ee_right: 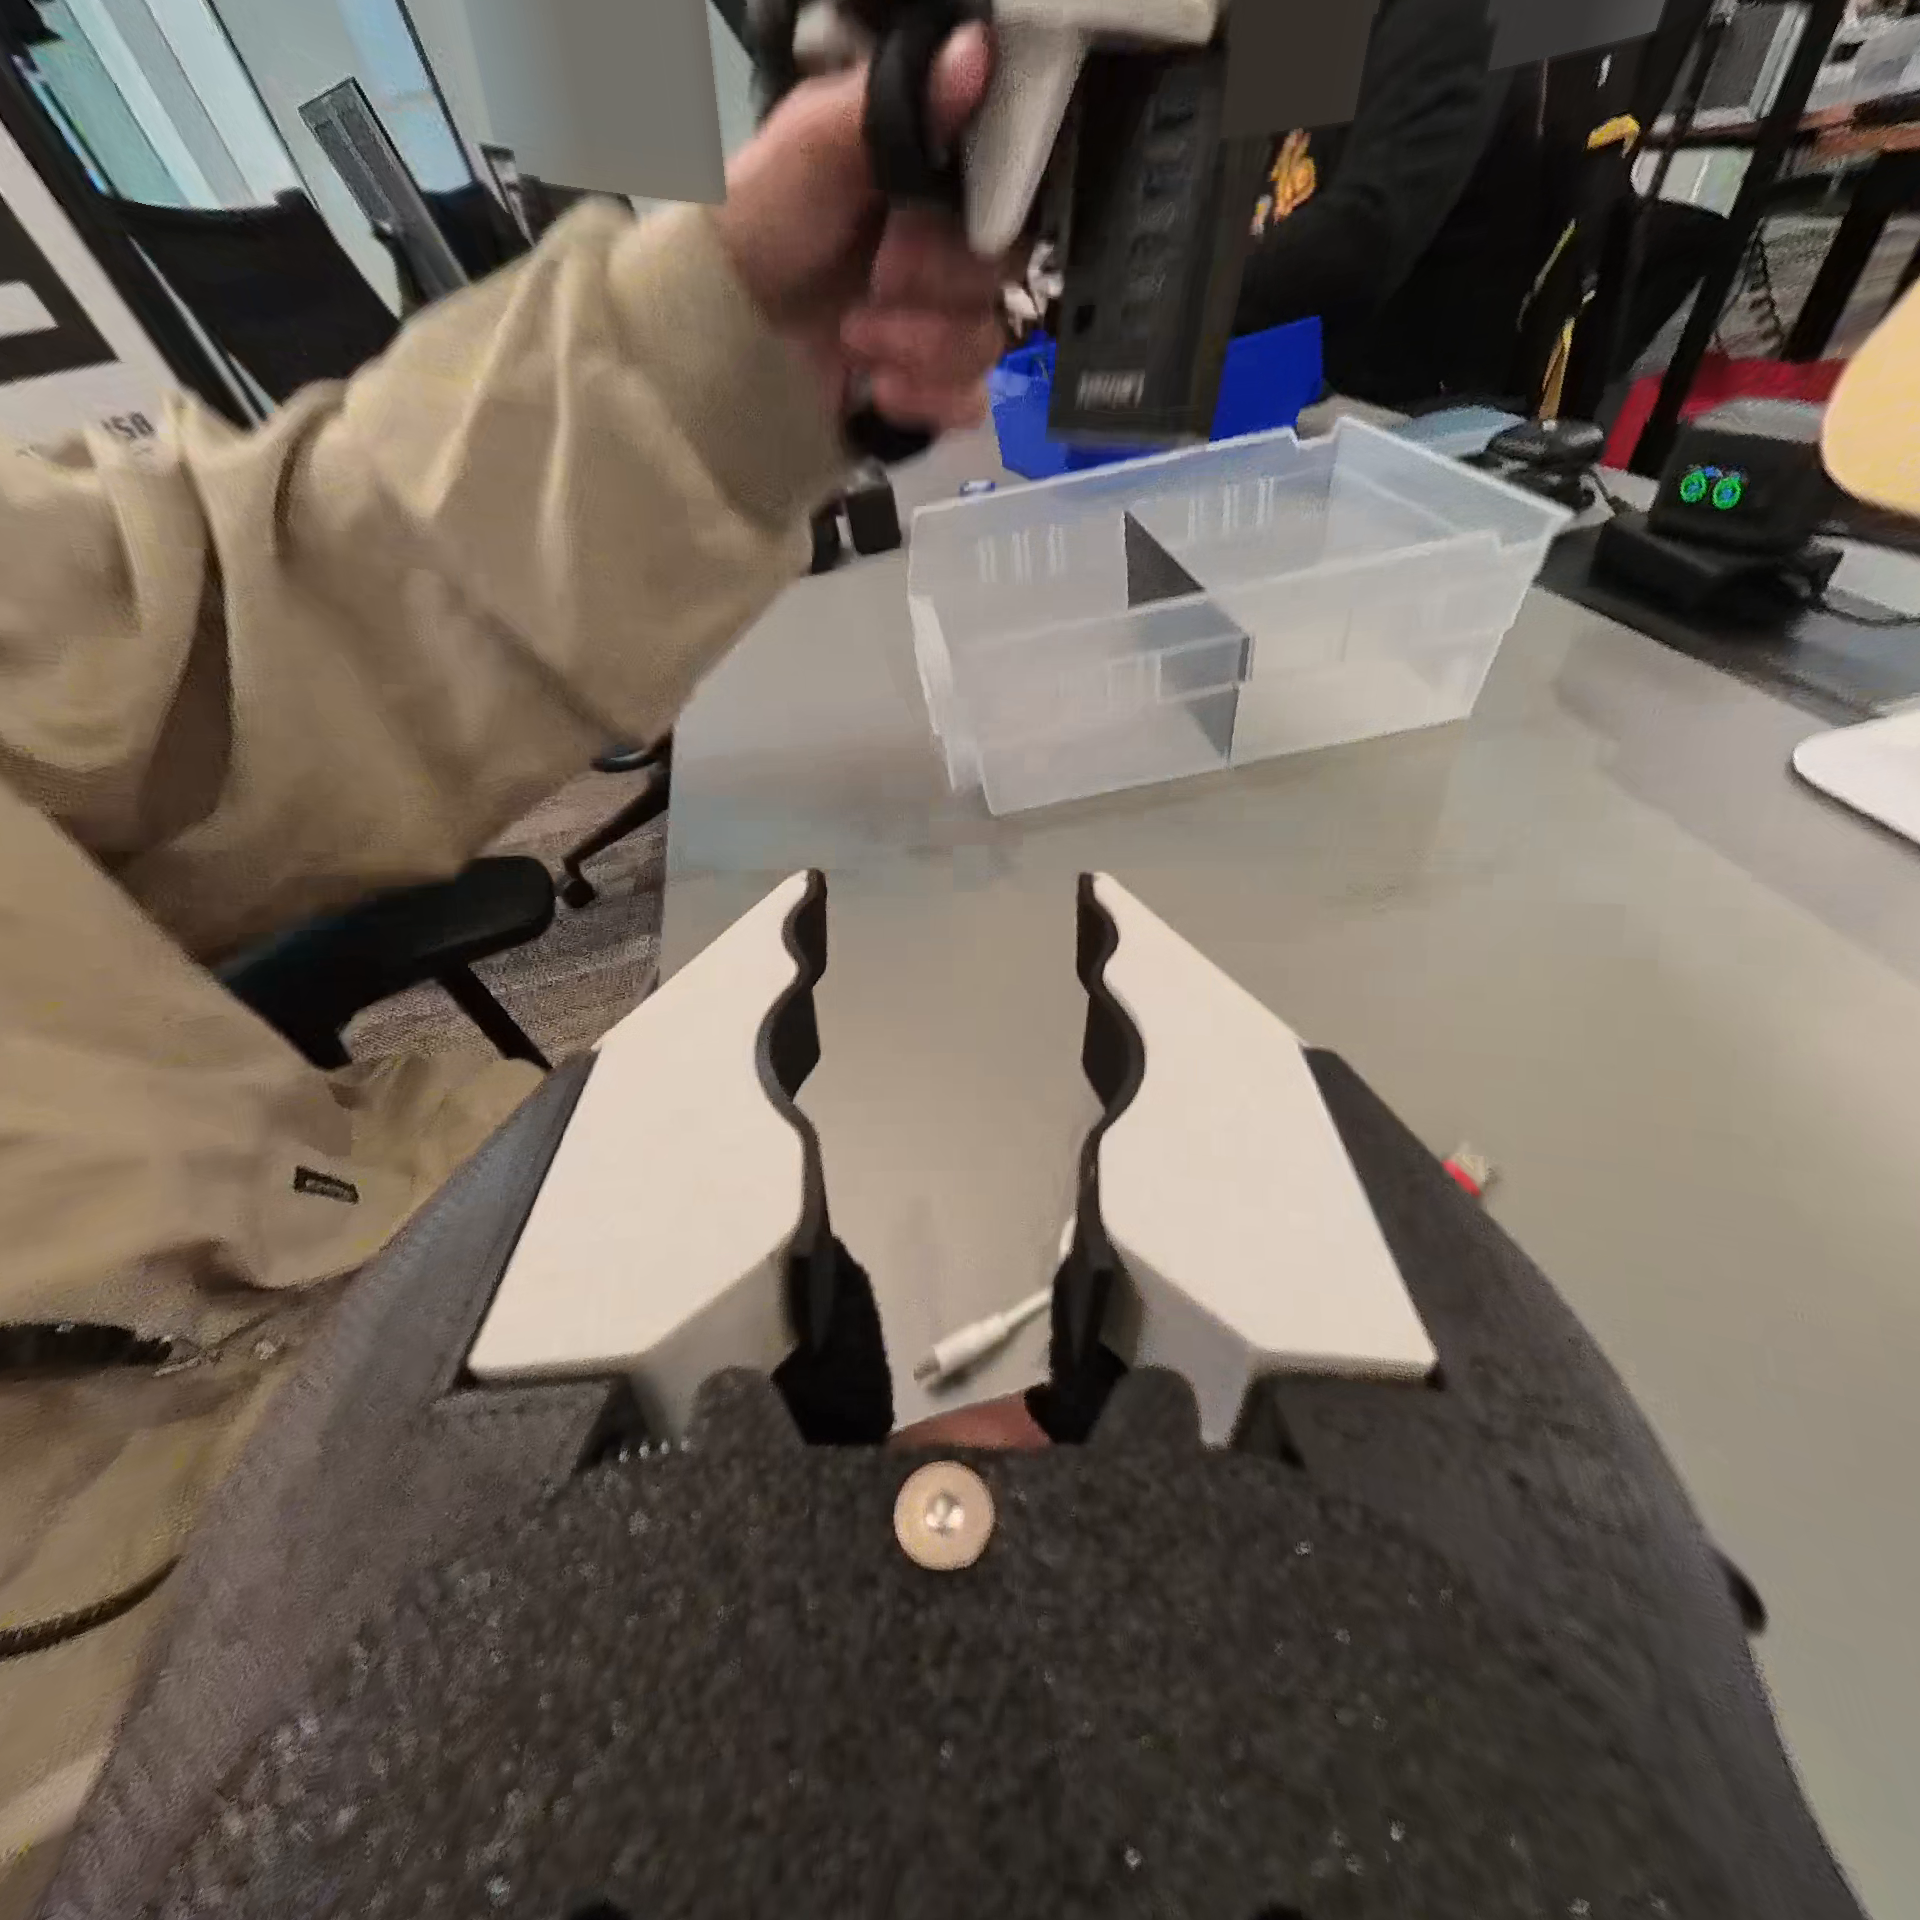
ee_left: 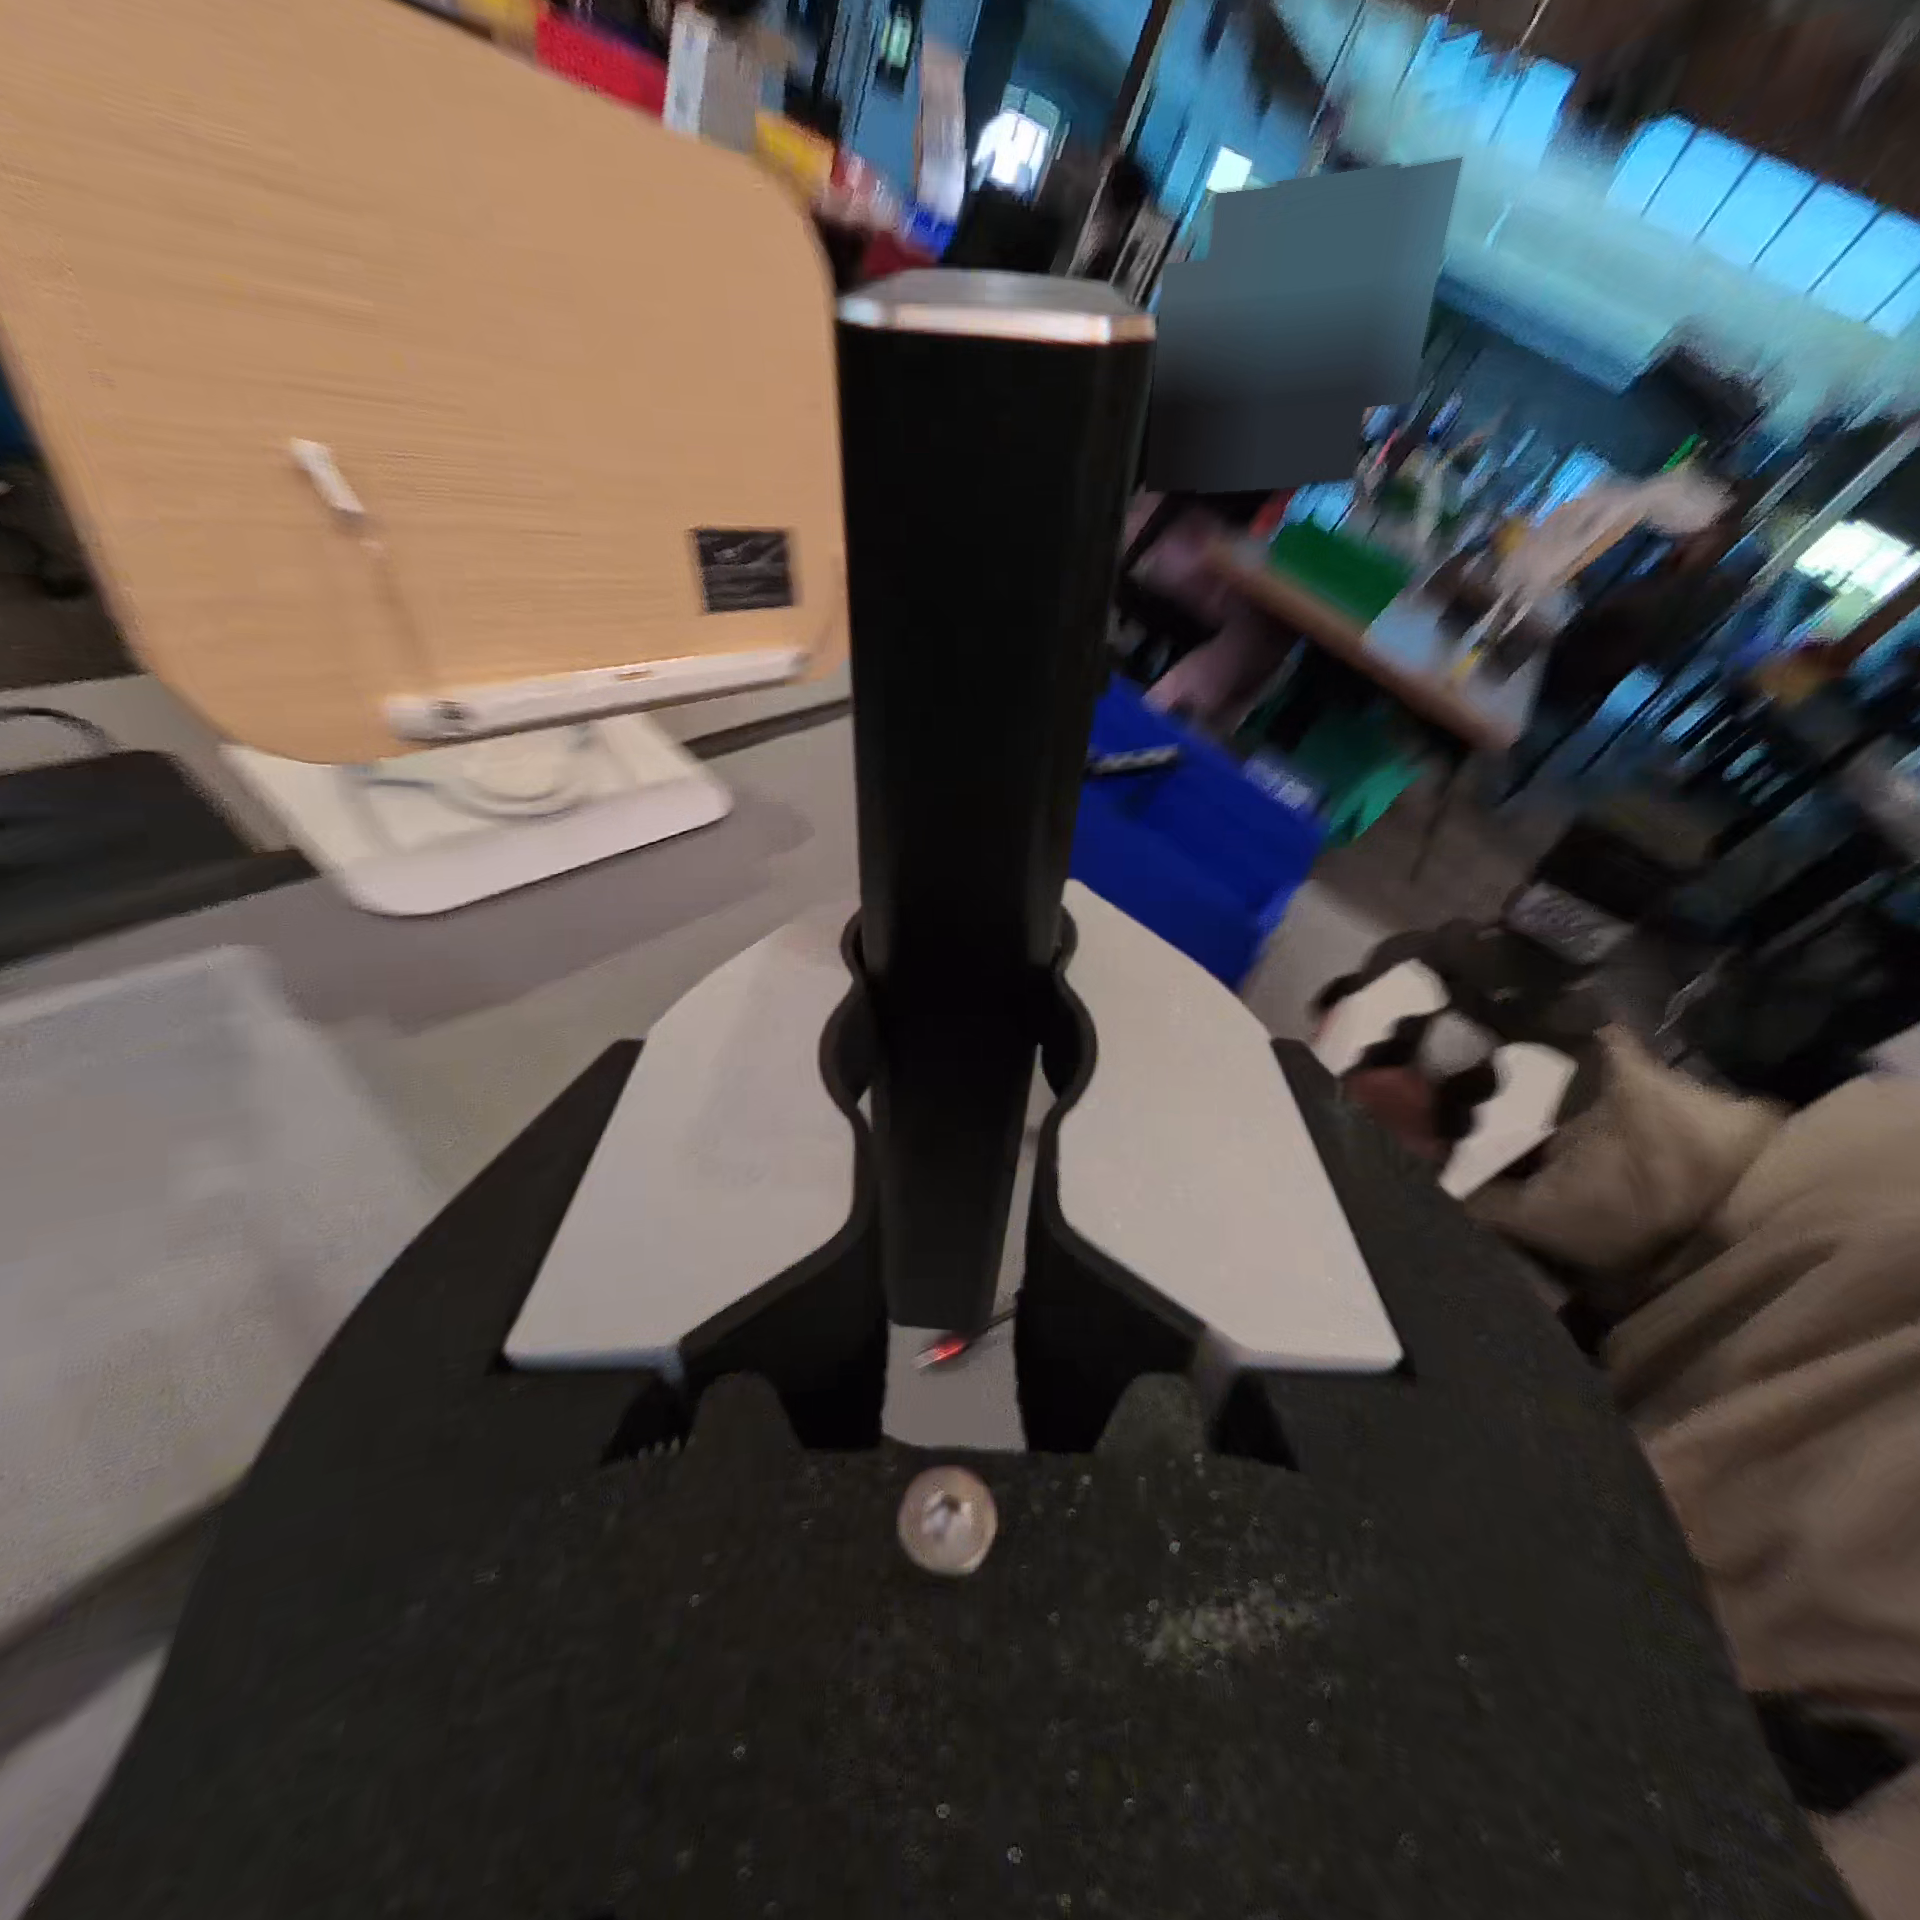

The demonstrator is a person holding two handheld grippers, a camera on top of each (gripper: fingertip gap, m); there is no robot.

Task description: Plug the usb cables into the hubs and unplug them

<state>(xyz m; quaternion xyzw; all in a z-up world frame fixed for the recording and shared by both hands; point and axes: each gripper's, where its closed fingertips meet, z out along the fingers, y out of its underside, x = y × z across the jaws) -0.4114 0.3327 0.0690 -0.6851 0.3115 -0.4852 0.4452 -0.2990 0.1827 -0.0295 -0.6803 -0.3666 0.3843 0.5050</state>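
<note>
One hub, a long black bar, is clamped upright in the left gripper and raised off the table; the right gripper hangs with jaws apart over a loose white cable. No plugging looks done yet; beyond stands a clear bin.

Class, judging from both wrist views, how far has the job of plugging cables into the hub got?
Done: the left gripper has lifted the black hub off the grey table. In hand: the hub is held raised, with no cable visibly plugged in. Left: the right gripper is open and empty; the white cable lies on the table below it, so plugging and unplugging remain.
</note>
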